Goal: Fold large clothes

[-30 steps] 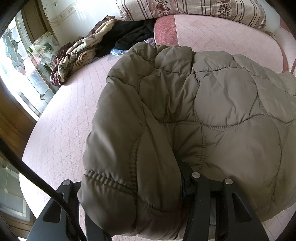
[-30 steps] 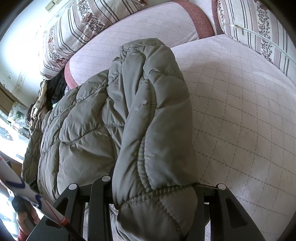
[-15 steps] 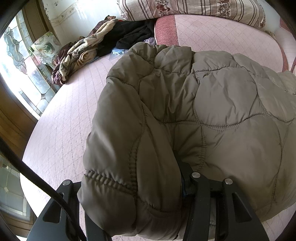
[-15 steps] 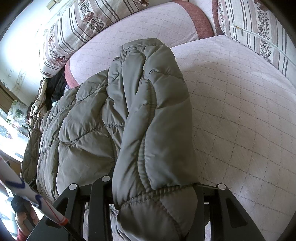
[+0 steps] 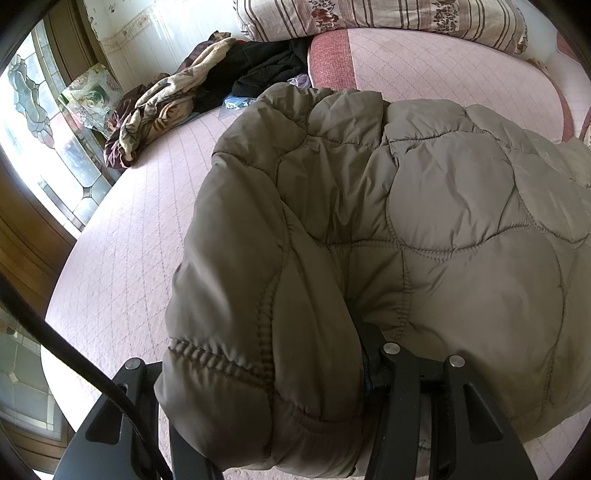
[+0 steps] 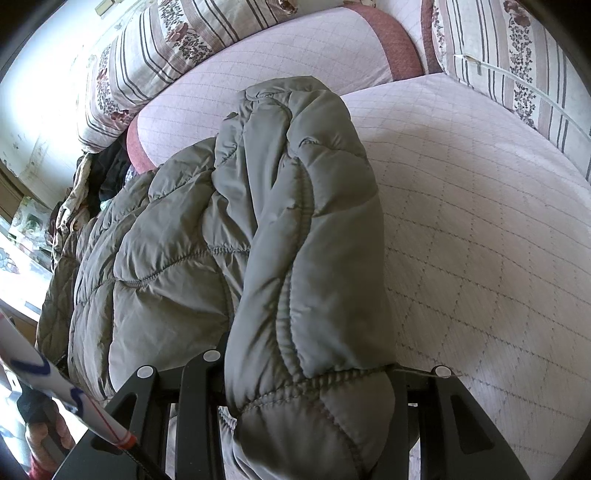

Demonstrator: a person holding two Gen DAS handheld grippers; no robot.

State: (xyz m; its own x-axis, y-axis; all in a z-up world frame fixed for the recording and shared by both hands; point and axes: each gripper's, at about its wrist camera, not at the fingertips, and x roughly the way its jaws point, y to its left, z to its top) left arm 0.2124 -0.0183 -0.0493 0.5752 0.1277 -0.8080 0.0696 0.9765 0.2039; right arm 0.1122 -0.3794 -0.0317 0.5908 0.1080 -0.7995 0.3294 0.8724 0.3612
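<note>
Hardly anything is differing from a second ago: we are keeping both grippers where they were, and the jacket (image 5: 424, 229) is lying in the same folds on the bed.

We are clamping the left gripper (image 5: 266, 387) partway closed on the near left end of the puffy olive jacket, a thick roll of quilted cloth bulging between its black fingers (image 5: 391, 398) and hiding the pads. We are doing the same on the other side: the right gripper (image 6: 306, 391) is squeezing the near right end of the jacket (image 6: 295, 240), its jaws standing about a third open around the padded bundle. Between the two grips the jacket is spreading away from us across the bed, bunched up and rounded.

Under it we are looking at a pale pink quilted bedspread (image 5: 122, 243) with a diamond stitch pattern. At the far side a pink bolster with a darker red end (image 5: 424, 74) is lying, and behind it striped, flowered pillows (image 5: 388, 14). In the far left corner a heap of other clothes (image 5: 207, 85), beige patterned and black, is resting near a stained-glass window (image 5: 48, 140). In the right wrist view, a hand (image 6: 48, 435) is showing at the near left edge.
</note>
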